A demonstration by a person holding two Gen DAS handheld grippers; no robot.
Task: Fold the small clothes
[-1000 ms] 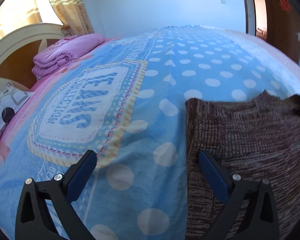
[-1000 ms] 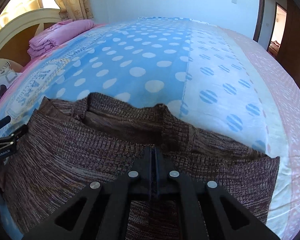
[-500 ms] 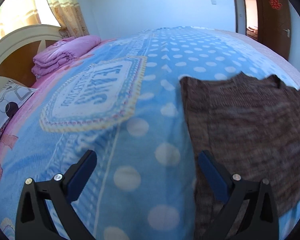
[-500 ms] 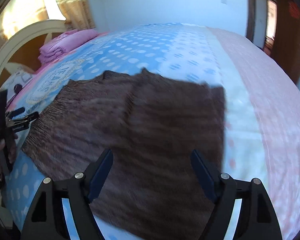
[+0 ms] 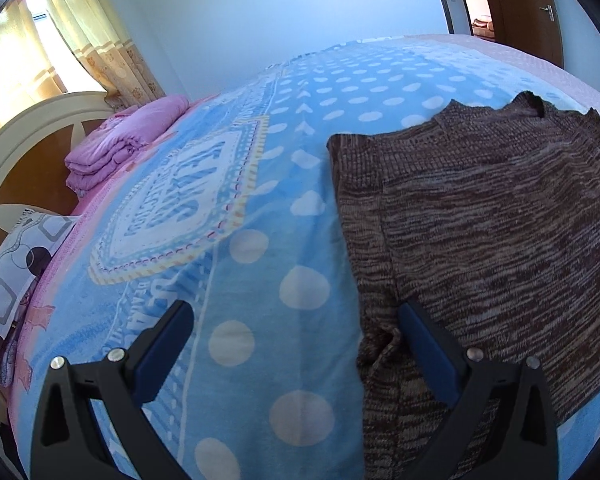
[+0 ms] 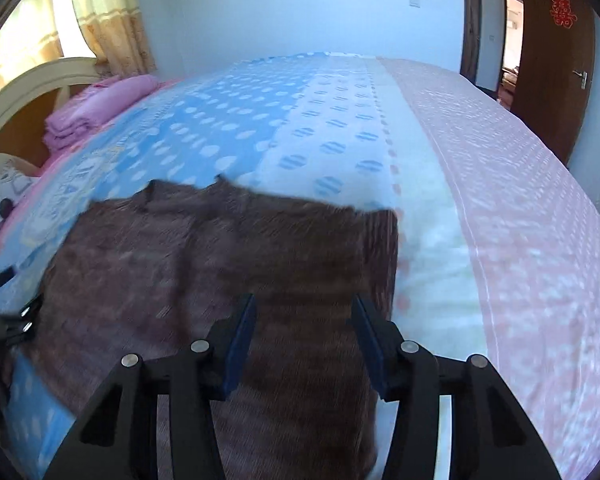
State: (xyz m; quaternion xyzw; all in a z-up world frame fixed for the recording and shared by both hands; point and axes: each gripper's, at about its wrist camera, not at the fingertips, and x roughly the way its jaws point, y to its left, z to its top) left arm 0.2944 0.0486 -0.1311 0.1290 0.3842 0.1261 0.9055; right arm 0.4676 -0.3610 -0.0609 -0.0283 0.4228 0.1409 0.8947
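A brown marled knit garment (image 5: pixel 480 240) lies spread flat on the blue dotted blanket (image 5: pixel 300 208), neckline toward the far side. My left gripper (image 5: pixel 296 332) is wide open at the garment's left edge, with its right finger (image 5: pixel 424 344) over the knit and its left finger above bare blanket. In the right wrist view the same garment (image 6: pixel 220 256) is blurred by motion. My right gripper (image 6: pixel 304 336) hovers over its right part with the jaws closing, and the pads press on nothing. The left gripper (image 6: pixel 8 312) shows at that view's left border.
A folded pink quilt (image 5: pixel 120 148) lies by the cream headboard (image 5: pixel 20 128), with a patterned pillow (image 5: pixel 16 264) below it. The pink side of the bedcover (image 6: pixel 500 200) stretches to the right. A brown door (image 6: pixel 556 60) stands open behind the bed.
The right gripper let go of the knit, opened wide, then narrowed while pulling back and rightward. The left gripper stayed open and drew back, showing more of the garment.
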